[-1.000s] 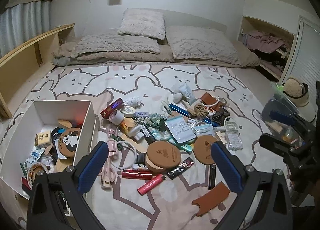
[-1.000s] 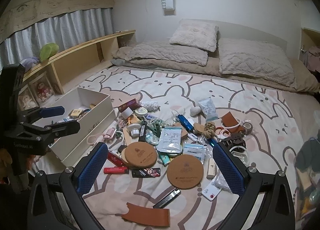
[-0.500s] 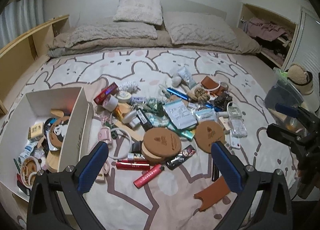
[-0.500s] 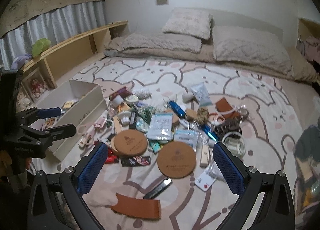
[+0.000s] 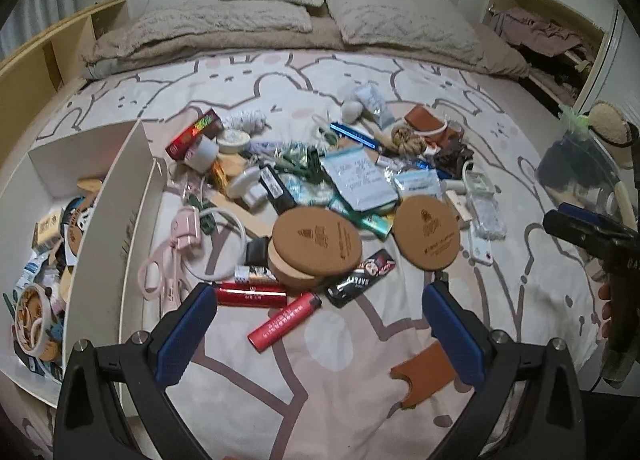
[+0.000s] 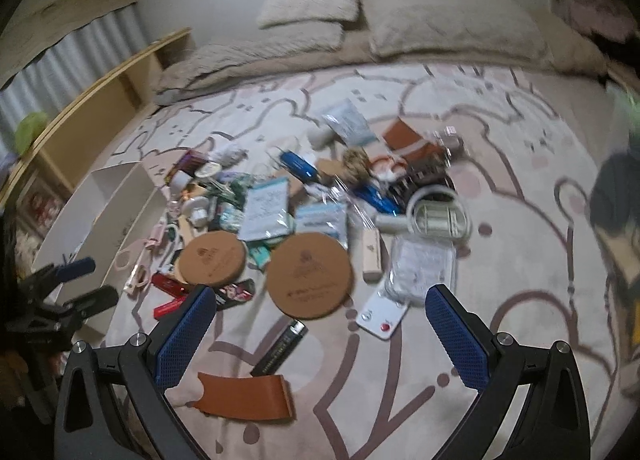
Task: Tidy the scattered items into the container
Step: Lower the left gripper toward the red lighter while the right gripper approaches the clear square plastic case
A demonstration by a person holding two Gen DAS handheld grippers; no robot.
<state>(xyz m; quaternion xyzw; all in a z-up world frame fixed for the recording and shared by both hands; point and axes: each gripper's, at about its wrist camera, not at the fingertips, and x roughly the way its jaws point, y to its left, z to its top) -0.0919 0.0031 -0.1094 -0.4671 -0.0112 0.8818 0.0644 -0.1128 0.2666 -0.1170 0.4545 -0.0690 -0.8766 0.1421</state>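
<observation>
The black packet [image 5: 362,278] beside the cork coasters seems to read "SAFE"; other printing is too blurred to read.

Black left gripper [image 5: 316,324], blue textured fingers [image 5: 182,334], silver screws

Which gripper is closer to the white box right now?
Left. The left gripper hangs just right of the white box, its jaws open. The right gripper is farther right, beyond the clutter pile, near the cork coaster.
</observation>
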